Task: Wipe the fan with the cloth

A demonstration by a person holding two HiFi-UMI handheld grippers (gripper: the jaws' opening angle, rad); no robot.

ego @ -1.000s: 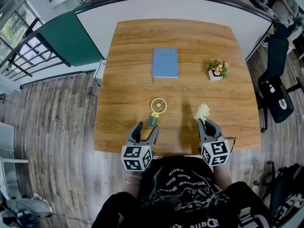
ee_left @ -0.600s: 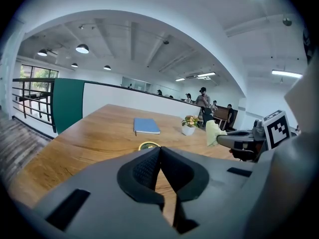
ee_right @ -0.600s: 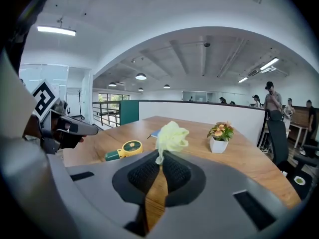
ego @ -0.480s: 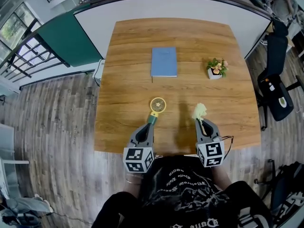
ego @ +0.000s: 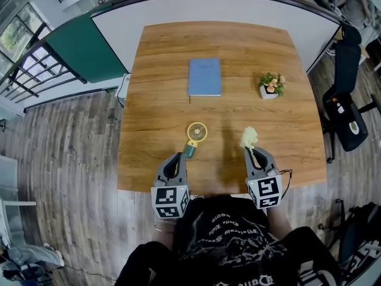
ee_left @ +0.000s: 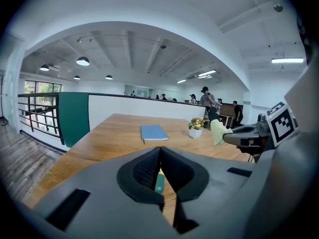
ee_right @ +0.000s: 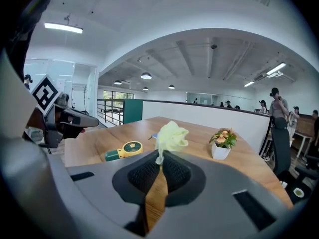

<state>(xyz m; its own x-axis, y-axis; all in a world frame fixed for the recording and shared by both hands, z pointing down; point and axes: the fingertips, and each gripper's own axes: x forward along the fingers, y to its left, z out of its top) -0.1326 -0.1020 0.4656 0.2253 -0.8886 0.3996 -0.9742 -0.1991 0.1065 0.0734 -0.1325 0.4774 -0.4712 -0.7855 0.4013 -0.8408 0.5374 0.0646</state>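
1. The head view looks steeply down on the worktop [ego: 166, 52]. The fan [ego: 196, 131] lies flat near the front edge, with its yellow head away from the person and its green handle [ego: 189, 151] toward the left hand-held gripper [ego: 178, 157]. A blue notebook [ego: 205, 77] and a potted plant [ego: 272, 85] sit farther back, well apart
2. From above, the left jaws are hard to read, but the left gripper view settles it. The two pads of the left hand-held gripper [ee_left: 160, 149] meet at their tips, closed on nothing, and a strip of the green handle [ee_left: 159, 182] shows through the slit beneath them
3. The right gripper view adds a side look: the fan [ee_right: 124, 149] rests on the wood, and the left hand-held gripper [ee_right: 93, 124] hangs just above its handle end, not on it
4. The right hand-held gripper [ee_right: 160, 159] is clamped on the pale yellow cloth [ee_right: 172, 136], which bunches up out of the jaw tips. In the head view the cloth [ego: 249, 137] is held to the right of the fan, apart from it, at the tip of the right hand-held gripper [ego: 250, 151]
5. A second ago the left jaws stood wide open on either side of the handle — now they are shut. The fan, cloth, notebook and plant lie where they were
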